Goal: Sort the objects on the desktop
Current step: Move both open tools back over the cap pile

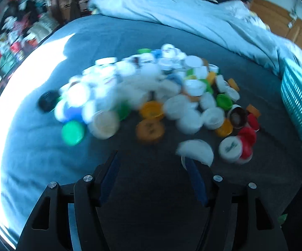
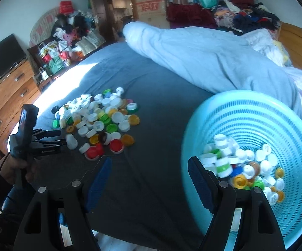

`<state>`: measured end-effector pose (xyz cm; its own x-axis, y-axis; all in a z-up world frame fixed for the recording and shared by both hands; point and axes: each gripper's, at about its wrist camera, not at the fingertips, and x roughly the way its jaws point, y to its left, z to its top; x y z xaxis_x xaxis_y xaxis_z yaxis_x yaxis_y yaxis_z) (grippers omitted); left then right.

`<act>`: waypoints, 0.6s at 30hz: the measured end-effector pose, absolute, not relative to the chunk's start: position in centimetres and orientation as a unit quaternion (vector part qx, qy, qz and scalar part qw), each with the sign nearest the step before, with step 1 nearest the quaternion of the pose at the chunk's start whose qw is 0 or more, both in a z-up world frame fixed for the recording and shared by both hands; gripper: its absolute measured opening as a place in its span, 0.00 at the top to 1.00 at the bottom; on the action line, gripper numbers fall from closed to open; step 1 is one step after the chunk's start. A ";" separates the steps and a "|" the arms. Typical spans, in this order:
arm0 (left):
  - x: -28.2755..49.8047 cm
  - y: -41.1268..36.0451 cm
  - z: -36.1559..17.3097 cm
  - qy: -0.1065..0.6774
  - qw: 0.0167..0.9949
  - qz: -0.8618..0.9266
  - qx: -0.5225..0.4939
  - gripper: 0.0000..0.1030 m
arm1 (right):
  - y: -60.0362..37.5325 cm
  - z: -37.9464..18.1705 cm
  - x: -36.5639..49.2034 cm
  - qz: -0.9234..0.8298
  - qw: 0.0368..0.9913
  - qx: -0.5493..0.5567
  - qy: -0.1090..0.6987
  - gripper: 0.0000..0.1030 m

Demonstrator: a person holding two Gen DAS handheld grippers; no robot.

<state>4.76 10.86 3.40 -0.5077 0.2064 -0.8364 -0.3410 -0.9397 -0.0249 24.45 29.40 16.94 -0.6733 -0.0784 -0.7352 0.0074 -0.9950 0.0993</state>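
A pile of bottle caps [image 1: 151,92] in white, green, orange, red and blue lies on the dark grey bed sheet [image 1: 130,33]; it also shows in the right wrist view [image 2: 100,121]. My left gripper [image 1: 151,159] is open just in front of the pile, with a white cap [image 1: 194,149] at its right fingertip. It also shows from the side in the right wrist view [image 2: 61,138]. My right gripper [image 2: 150,163] is open and empty at the rim of a light blue mesh basket [image 2: 255,108] that holds several caps [image 2: 242,167].
A pale blue duvet [image 2: 203,56] lies bunched across the back of the bed. The basket's side [image 1: 301,102] stands at the right of the left wrist view. A wooden dresser [image 2: 4,96] and cluttered shelves stand left of the bed.
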 end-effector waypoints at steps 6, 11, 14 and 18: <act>6.4 6.1 3.9 0.026 0.133 0.884 -0.447 0.43 | 26.8 15.7 23.4 -0.907 0.044 0.417 -0.033 0.19; 6.7 5.0 3.6 0.014 0.128 0.886 -0.446 0.43 | 25.0 14.7 22.6 -0.900 0.061 0.431 -0.026 0.19; 5.9 5.0 3.3 -0.001 0.127 0.887 -0.443 0.43 | 24.2 14.3 22.3 -0.896 0.069 0.437 -0.020 0.19; 5.3 5.5 3.4 -0.014 0.144 0.887 -0.439 0.43 | 23.4 13.5 22.0 -0.892 0.079 0.445 -0.021 0.19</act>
